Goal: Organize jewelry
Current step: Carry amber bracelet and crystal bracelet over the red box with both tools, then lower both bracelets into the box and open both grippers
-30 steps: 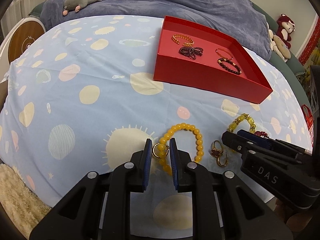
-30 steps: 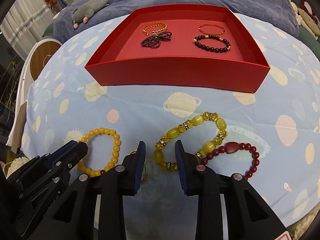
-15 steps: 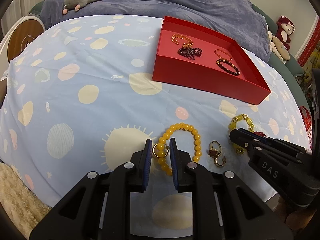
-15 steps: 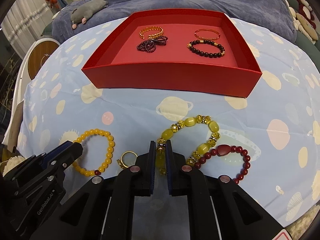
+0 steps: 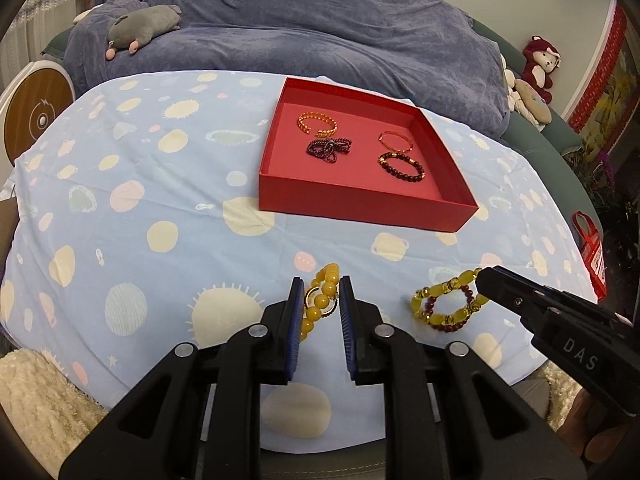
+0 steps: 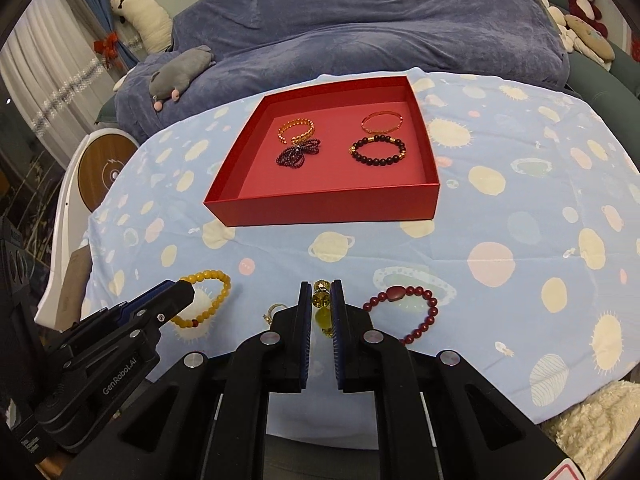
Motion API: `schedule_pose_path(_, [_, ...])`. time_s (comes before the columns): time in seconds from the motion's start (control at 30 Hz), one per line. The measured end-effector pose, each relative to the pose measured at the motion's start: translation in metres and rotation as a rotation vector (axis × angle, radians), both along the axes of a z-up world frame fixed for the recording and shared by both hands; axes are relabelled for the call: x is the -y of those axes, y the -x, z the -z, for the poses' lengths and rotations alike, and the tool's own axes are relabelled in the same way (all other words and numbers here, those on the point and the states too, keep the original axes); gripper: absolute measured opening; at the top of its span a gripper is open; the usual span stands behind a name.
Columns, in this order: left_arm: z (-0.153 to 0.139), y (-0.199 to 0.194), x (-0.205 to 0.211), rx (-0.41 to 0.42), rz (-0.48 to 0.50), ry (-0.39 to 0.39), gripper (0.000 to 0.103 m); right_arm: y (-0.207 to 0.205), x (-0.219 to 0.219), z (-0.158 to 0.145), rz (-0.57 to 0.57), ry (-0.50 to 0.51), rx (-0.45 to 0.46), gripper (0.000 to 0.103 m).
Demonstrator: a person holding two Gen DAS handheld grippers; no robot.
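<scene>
A round table draped in a pale blue cloth printed with planets and suns (image 5: 168,184) stands in front of a sofa covered by a blue-grey blanket (image 5: 320,20), where a grey plush mouse (image 5: 140,28) lies. On the cloth sits a shallow square red cardboard tray (image 5: 360,208) holding four pieces: a gold chain bangle (image 5: 318,123), a dark purple beaded strand bunched in loops (image 5: 330,148), a thin copper bangle (image 5: 395,141) and a dark red beaded bracelet with gold accents (image 5: 401,166).

Near the table's front edge, the left gripper (image 5: 320,292) has its blue-padded fingers closed narrowly around a bracelet of round opaque yellow beads (image 5: 320,300), lifted clear of the cloth, with a thin gold ring caught in the same grip. To its right, the right gripper (image 6: 321,298) pinches a bracelet of translucent yellow-green glass beads (image 5: 452,300), which hangs from its tip above the cloth. A bracelet of small dark red beads with one larger flat red stone (image 6: 404,312) lies flat on the cloth just right of the right gripper. A small gold earring (image 6: 274,312) lies on the cloth between the two grippers.
</scene>
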State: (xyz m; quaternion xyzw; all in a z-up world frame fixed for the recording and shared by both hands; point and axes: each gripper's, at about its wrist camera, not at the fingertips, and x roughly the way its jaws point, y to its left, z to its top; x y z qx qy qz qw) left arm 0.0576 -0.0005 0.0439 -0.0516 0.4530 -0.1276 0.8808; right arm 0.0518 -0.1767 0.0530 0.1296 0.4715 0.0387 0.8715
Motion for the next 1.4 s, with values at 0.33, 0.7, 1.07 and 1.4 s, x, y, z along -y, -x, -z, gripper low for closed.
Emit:
schedule_pose_path(0.33, [-0.041, -0.014, 0.012, 0.055, 0.026, 0.022, 0.017, 0.002, 0.023, -0.025, 0.048, -0.026, 0.049, 0.009])
schedule_pose_path(0.7, [-0.077, -0.07, 0.031, 0.136, 0.051, 0.039, 0.017, -0.05, 0.036, -0.055, 0.033, 0.003, 0.132, 0.009])
schedule_pose_path(1.07, [-0.053, -0.135, 0.05, 0.114, 0.048, 0.013, 0.017, -0.116, 0.045, -0.037, 0.036, 0.064, 0.118, 0.009])
schedule_pose_path(1.4, [-0.003, -0.159, 0.046, 0.005, 0.002, -0.004, 0.023, -0.138, 0.023, 0.001, -0.018, 0.072, 0.055, 0.014])
